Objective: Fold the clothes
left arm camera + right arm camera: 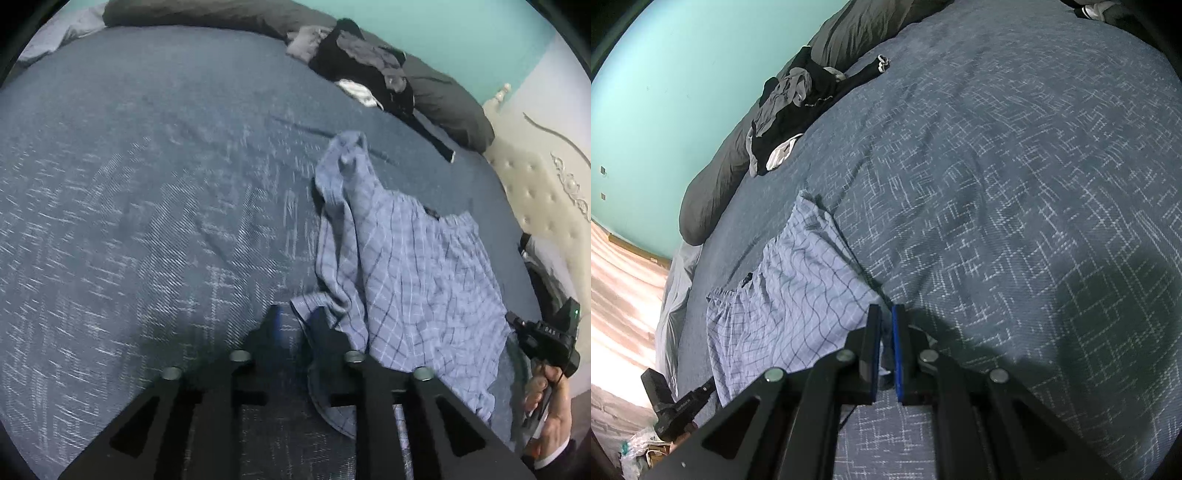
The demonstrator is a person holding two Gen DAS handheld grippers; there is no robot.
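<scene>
Both tongs pinching hem corners of the plaid shorts [406,266]: left tongs [295,332], right tongs [886,347]. Waistband lying away toward the pillow [713,192], ready for lengthwise fold.

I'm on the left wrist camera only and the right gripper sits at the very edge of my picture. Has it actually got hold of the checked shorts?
Observer: Yes. In the right wrist view the right gripper has its jaws nearly closed, with a corner of the checked shorts pinched between them.
Operator: Good. What lies past the side of the bed nearest the waistband?
Observer: Pale, brightly lit floor, and low in that view what looks like a crumpled plastic bag.
</scene>
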